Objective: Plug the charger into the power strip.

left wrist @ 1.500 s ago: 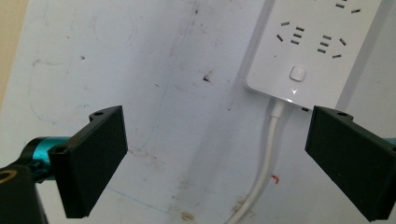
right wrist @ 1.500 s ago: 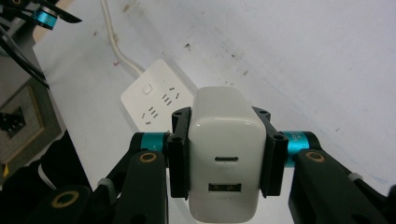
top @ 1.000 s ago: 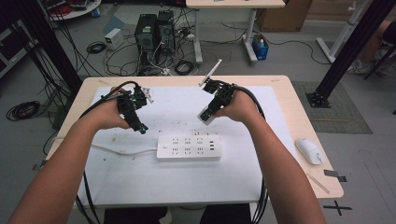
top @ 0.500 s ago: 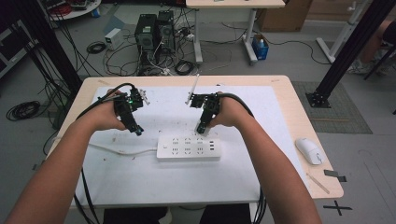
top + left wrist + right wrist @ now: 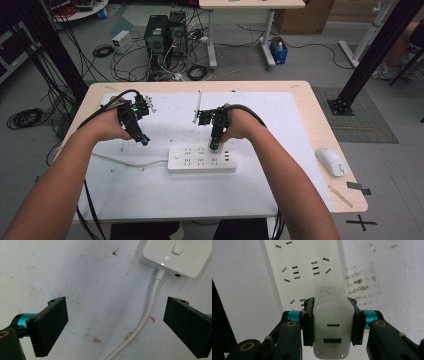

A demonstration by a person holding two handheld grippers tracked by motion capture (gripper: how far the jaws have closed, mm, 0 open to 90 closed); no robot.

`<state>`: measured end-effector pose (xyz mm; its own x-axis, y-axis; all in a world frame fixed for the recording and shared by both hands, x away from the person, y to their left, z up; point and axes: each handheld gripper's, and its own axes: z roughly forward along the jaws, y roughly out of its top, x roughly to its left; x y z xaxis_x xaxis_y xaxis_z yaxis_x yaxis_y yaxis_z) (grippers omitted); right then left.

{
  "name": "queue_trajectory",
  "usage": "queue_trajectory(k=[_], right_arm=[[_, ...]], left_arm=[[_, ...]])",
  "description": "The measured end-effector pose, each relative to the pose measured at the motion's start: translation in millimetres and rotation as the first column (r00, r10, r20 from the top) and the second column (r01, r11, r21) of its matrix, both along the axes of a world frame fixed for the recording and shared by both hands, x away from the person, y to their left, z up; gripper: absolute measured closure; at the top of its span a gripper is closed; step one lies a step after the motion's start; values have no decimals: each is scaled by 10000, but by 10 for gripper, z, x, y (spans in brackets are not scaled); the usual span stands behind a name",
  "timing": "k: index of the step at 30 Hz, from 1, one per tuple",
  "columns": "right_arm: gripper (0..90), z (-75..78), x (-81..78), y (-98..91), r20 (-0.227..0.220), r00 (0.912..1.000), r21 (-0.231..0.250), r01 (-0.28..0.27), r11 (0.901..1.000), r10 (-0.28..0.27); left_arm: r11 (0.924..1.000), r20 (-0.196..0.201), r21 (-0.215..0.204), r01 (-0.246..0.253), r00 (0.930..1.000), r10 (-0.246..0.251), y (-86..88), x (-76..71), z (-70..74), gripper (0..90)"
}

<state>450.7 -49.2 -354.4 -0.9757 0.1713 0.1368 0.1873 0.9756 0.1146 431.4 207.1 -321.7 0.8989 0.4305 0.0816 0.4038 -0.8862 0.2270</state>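
White plastic pretty much everywhere here: a white power strip (image 5: 202, 157) lies flat on the white sheet covering the table (image 5: 320, 125), and the right gripper (image 5: 333, 315) is pinching a chunky white USB charger (image 5: 333, 327) between its 2 black jaws, one pad on each side of the block. The charger's back end faces the camera in the right gripper view, with 2 ports visible on it, and its far end points down at the strip's rows of socket slots. Whether its far end touches the strip can't be made out. In the high view that right gripper (image 5: 216, 141) sits right over the strip's upper edge, toward its right half, tilted down at it.

The left gripper (image 5: 117, 325) has its jaws spread wide with nothing between them but tabletop. It hangs over the stained sheet just off the strip's left end, where the white power cord (image 5: 147, 315) leaves the strip (image 5: 180, 257) and runs down between the jaws without touching either one. The end of the strip there shows a small button and a lit indicator. In the high view the left gripper (image 5: 141, 137) is above and left of the strip, apart from it.

A white computer mouse (image 5: 331, 161) sits way off on the bare wooden edge at the right.
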Motion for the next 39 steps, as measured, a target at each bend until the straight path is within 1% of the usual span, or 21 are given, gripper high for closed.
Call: queue_trajectory(k=[2,5,8,9,11,13,16,18,19,21,22,23,24,26,27,29,31,32,33,34,39], right_arm=[[624,1,-8,13,-12,10000,-58,-83,9999,83],[624,-12,-28,34,-25,9992,-159,-400,9991,399],[624,-11,-47,50,127,9977,-246,-660,9975,664],[625,-9,-60,57,148,9975,-292,-687,9972,691],[625,-10,-81,71,195,9959,-354,-875,9955,882],[625,-14,-98,88,357,9915,-392,-1239,9915,1253],[625,-11,-114,97,400,9912,-496,-1238,9911,1258],[627,-31,-148,141,542,9880,-704,-1410,9875,1449],[627,-38,-147,148,616,9857,-673,-1526,9860,1568],[627,-38,-155,146,672,9848,-661,-1555,9856,1599],[628,-33,-174,143,663,9879,-718,-1357,9881,1405],[629,-105,-202,151,742,9841,-883,-1549,9840,1616],[629,-108,-202,163,831,9832,-805,-1561,9845,1627],[629,-108,-193,158,812,9842,-784,-1513,9854,1576],[629,-106,-183,144,722,9866,-680,-1416,9876,1464],[629,-111,-177,137,782,9860,-624,-1424,9878,1471],[630,-105,-206,152,817,9872,-837,-1303,9879,1371],[630,-105,-206,152,817,9872,-837,-1303,9879,1371],[630,-107,-221,157,898,9855,-885,-1358,9868,1436],[631,-114,-241,159,1071,9804,-875,-1565,9838,1655],[631,-114,-263,188,1070,9799,-1114,-1562,9814,1681]], left_arm=[[10000,11,-20,-36,10000,36,1,-3,-2,58],[10000,7,3,-19,10000,19,5,-3,2,57],[9999,29,-41,-94,10000,94,-1,-11,-4,58],[10000,22,7,-31,10000,31,-1,-7,-1,57],[10000,5,33,1,10000,-1,-7,-7,-2,57],[10000,-9,49,-12,10000,12,-15,-9,-5,57],[10000,-5,46,13,10000,-13,-20,-8,-7,58],[10000,9,14,2,10000,-2,-31,-15,-9,57],[10000,-10,42,28,10000,-28,-31,-19,-8,57],[10000,-4,42,32,10000,-32,-30,-22,-9,58],[10000,-1,28,-1,10000,1,-27,-26,-12,58],[10000,10,11,-7,10000,7,-21,-28,-12,58],[10000,-11,11,11,10000,-11,-13,-28,-11,58],[10000,-11,-2,-46,10000,46,7,-31,-18,58],[10000,-11,-2,-46,10000,46,7,-31,-18,58],[9999,-61,63,-129,9999,129,41,-30,-46,58],[9998,-100,48,-188,9998,188,56,-27,-61,58],[9998,-100,48,-188,9998,188,56,-27,-61,57],[9998,-110,32,-206,9997,206,61,-25,-73,57],[9997,-119,44,-234,9997,234,59,-23,-77,58],[9998,-141,60,-178,9997,179,48,-16,-73,58]])
